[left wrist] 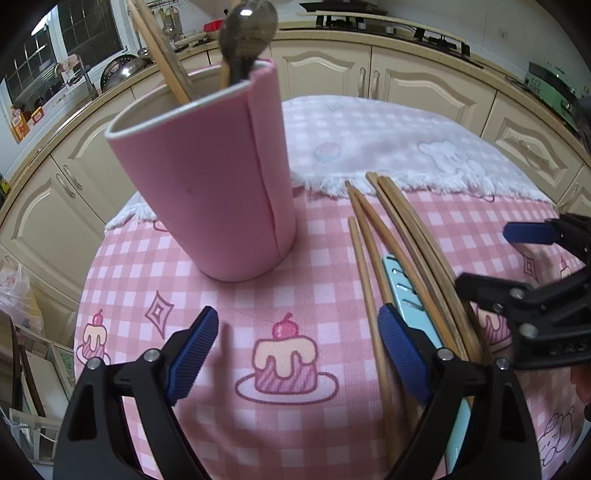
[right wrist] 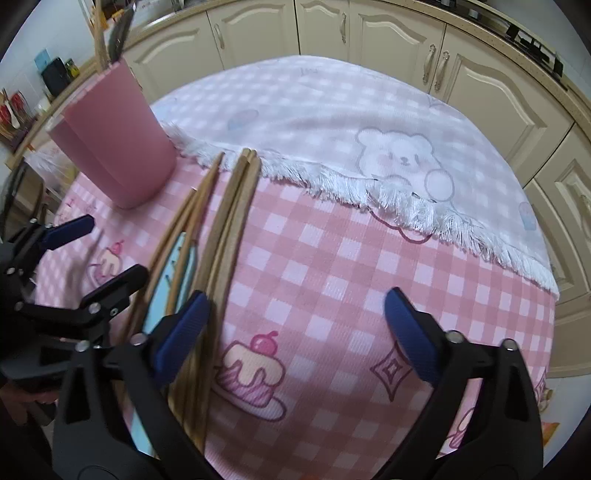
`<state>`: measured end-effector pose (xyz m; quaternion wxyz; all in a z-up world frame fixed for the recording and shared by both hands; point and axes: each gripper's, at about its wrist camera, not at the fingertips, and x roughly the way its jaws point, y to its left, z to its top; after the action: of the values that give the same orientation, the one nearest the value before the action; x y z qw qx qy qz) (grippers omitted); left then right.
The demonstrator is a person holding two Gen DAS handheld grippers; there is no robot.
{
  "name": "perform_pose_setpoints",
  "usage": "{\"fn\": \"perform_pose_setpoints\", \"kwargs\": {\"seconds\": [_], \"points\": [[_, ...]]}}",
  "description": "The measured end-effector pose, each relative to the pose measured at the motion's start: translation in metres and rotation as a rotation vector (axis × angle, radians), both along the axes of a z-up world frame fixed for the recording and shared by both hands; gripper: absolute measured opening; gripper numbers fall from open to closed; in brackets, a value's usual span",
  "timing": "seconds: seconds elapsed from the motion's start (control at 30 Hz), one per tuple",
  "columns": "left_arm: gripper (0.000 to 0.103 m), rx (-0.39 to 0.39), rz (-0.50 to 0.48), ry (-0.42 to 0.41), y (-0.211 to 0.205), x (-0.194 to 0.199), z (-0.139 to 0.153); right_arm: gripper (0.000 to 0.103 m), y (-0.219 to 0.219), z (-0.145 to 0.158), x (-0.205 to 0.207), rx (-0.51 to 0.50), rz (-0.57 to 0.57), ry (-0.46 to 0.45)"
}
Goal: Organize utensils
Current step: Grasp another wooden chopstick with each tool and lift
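A pink utensil holder (left wrist: 207,192) stands on the pink checked tablecloth (left wrist: 295,295); it also shows in the right wrist view (right wrist: 114,147). It holds a metal spoon (left wrist: 247,33) and wooden chopsticks (left wrist: 162,48). Several wooden chopsticks (left wrist: 406,236) lie on the cloth to its right, over a light blue peeler (left wrist: 410,299); both show in the right wrist view, chopsticks (right wrist: 225,229) and peeler (right wrist: 173,273). My left gripper (left wrist: 299,343) is open and empty in front of the holder. My right gripper (right wrist: 299,332) is open and empty, its left finger over the chopsticks.
A white fringed towel with a bear print (right wrist: 369,147) covers the far half of the table. Cream kitchen cabinets (left wrist: 406,77) curve around behind. The right gripper shows at the right edge of the left wrist view (left wrist: 539,280).
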<state>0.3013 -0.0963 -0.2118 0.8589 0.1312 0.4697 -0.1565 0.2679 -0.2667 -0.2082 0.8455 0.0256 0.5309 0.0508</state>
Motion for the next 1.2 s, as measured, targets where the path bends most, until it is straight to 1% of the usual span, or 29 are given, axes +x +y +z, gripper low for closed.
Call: {"fn": "perform_pose_setpoints", "kwargs": {"seconds": [0.1,0.2,0.27,0.3,0.33,0.37,0.43,0.47,0.53,0.57,0.63,0.67,0.7,0.73,0.77,0.8,0.83,0.9,0.97,1.1,1.2], "points": [[0.084,-0.002,0.001,0.0,-0.001,-0.001,0.0,0.09,0.001,-0.001,0.003,-0.009,-0.003,-0.007],[0.084,-0.003,0.001,0.002,-0.001,-0.001,-0.001,0.086,0.007,0.0,0.009,-0.023,0.01,-0.008],[0.082,-0.002,-0.006,0.002,-0.002,-0.001,0.0,0.079,0.01,0.001,0.013,-0.031,0.019,-0.01],[0.078,-0.004,-0.01,0.005,-0.004,-0.002,0.0,0.076,0.011,0.002,0.015,-0.029,0.02,-0.007],[0.072,0.0,-0.013,0.01,-0.006,-0.001,-0.001,0.075,0.011,0.002,0.019,-0.028,0.023,0.003],[0.07,0.004,-0.014,0.016,-0.007,-0.001,-0.002,0.067,0.012,0.003,0.022,-0.031,0.031,0.01],[0.064,-0.007,-0.018,0.026,-0.01,0.001,-0.003,0.061,0.016,0.003,0.027,-0.068,0.042,0.014],[0.063,-0.01,-0.019,0.031,-0.011,0.002,-0.003,0.058,0.016,0.003,0.029,-0.068,0.042,0.016],[0.055,-0.016,-0.023,0.043,-0.013,0.005,-0.002,0.053,0.016,0.004,0.033,-0.061,0.038,0.02],[0.054,-0.016,-0.025,0.049,-0.015,0.006,-0.002,0.052,0.016,0.005,0.036,-0.055,0.034,0.023],[0.046,-0.016,-0.034,0.052,-0.019,0.008,-0.002,0.049,0.018,0.005,0.042,-0.059,0.036,0.025],[0.044,-0.016,-0.036,0.053,-0.02,0.008,-0.002,0.044,0.02,0.004,0.045,-0.065,0.04,0.023],[0.037,-0.024,-0.041,0.059,-0.022,0.009,-0.001,0.041,0.023,0.004,0.048,-0.07,0.046,0.021],[0.028,-0.03,-0.046,0.062,-0.023,0.01,-0.001,0.03,0.025,0.005,0.049,-0.073,0.056,0.019],[0.023,-0.037,-0.053,0.067,-0.025,0.01,-0.001,0.017,0.029,0.006,0.05,-0.07,0.074,0.018],[0.009,-0.047,-0.057,0.073,-0.027,0.01,0.0,0.01,0.031,0.006,0.05,-0.061,0.087,0.017],[0.005,-0.053,-0.058,0.078,-0.027,0.01,0.0,0.006,0.032,0.007,0.049,-0.04,0.1,0.02],[0.005,-0.067,-0.055,0.079,-0.024,0.006,0.002,0.006,0.031,0.007,0.044,-0.017,0.105,0.015],[0.005,-0.081,-0.046,0.077,-0.019,0.001,0.002,0.006,0.021,0.008,0.036,0.057,0.095,0.005],[0.005,-0.124,-0.032,0.062,-0.007,-0.01,0.008,0.006,0.008,0.013,0.017,0.152,0.087,-0.029],[0.005,-0.162,-0.023,0.037,0.001,-0.018,0.016,0.006,0.001,0.02,0.006,0.192,0.085,-0.063]]}}
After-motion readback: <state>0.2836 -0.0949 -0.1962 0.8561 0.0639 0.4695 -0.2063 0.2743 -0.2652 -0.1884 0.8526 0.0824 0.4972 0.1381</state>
